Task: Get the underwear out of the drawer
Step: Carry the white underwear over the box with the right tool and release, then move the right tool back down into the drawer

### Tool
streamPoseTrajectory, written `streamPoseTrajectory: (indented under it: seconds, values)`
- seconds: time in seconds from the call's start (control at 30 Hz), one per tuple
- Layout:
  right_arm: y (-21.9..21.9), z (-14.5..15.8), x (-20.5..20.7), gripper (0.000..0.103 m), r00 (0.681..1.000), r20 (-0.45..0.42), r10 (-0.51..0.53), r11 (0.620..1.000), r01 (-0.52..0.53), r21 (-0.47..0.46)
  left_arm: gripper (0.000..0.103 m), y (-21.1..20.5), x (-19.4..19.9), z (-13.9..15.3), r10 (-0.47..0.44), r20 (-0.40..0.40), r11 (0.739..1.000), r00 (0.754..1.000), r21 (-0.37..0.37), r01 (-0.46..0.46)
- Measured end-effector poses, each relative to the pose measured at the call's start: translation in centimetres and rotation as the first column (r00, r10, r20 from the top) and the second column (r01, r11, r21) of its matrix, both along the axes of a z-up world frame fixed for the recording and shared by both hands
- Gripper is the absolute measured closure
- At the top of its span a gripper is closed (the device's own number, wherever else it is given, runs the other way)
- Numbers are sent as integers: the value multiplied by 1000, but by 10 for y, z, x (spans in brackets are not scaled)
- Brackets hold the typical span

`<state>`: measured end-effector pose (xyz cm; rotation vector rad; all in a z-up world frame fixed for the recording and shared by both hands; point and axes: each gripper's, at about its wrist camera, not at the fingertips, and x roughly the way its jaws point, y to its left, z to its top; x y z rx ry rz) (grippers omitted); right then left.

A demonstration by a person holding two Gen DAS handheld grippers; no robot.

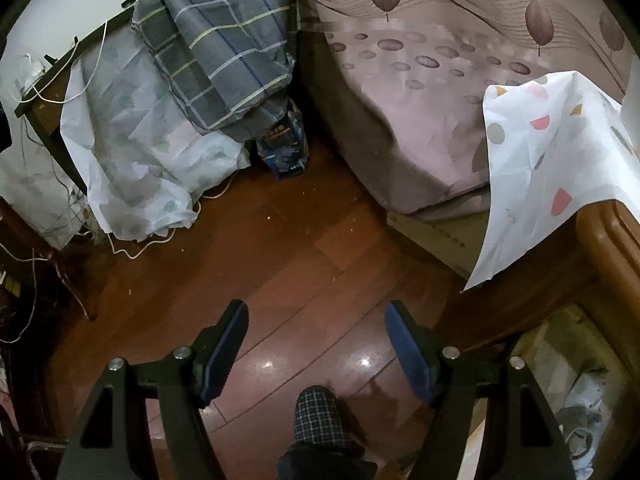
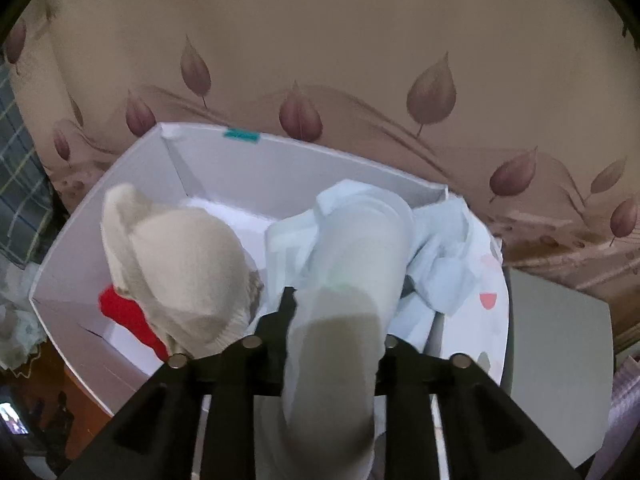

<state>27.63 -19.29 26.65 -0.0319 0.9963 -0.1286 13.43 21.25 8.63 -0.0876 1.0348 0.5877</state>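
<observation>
Right wrist view: the right gripper (image 2: 332, 320) was positioned over a white box (image 2: 132, 184) that rested on a leaf-patterned bed cover (image 2: 360, 60).
Right jaws: pinched on a pale blue underwear garment (image 2: 352, 248), which draped over and between the fingers and hid both fingertips.
Underwear location: held at the gripper, with its loose end trailing over the box's right edge.
Box contents: a cream bra (image 2: 180, 264) lay on the left side, with a red item (image 2: 128, 316) partly beneath it.
Left wrist view: the left gripper (image 1: 316, 344) hovered above a wooden floor (image 1: 260, 240), beside the bed.
Left jaws: spread wide, nothing between the blue pads (image 1: 226, 344).
Drawer: an open wooden drawer (image 1: 608, 320) showed at the lower right edge, with pale fabric (image 1: 580, 416) inside; the type could not be determined.
Surroundings: a plaid bundle (image 1: 224, 40) lay on furniture at the upper left.
</observation>
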Motion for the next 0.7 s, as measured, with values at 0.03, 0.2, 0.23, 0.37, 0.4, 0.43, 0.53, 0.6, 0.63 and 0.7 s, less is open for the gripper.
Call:
streamPoseTrajectory:
  seconds: [0.03,0.2,0.23,0.37,0.4,0.43,0.53,0.6,0.63,0.7]
  values:
    - [1,-2,0,75,1000,-4,3,1000,-3,-2,30,0,0,0,-1,-1,1000,1000,0,1]
    - [6,-6,-6,54,1000,-6,16,999,-16,-51,30,0,0,0,-4,-2,1000,1000,-7,4]
    - [7,-5,-7,50,1000,-2,20,998,-20,-57,30,1,1,-1,-7,-5,1000,1000,-16,7]
    - [12,5,-16,36,999,33,33,994,-30,-108,30,2,1,-1,-1,-8,1000,1000,-21,1]
    - [13,12,-21,35,998,48,36,992,-30,-120,30,2,1,-2,0,-8,1000,1000,-22,0]
    - [15,17,-25,35,997,61,40,992,-33,-120,30,2,1,-2,-3,-8,1000,1000,-24,3]
    - [19,38,-45,34,993,100,64,992,-52,-112,30,0,1,-3,-12,-19,1000,1000,-26,11]
    - [22,50,-66,33,988,120,93,991,-80,-110,30,-4,2,-4,-26,-24,999,999,-29,26]
    - [24,53,-74,33,987,125,104,990,-90,-112,30,-5,3,-5,-36,-29,999,999,-29,35]
    - [28,57,-95,32,982,130,136,986,-122,-114,30,-10,3,-6,-53,-33,998,998,-25,52]
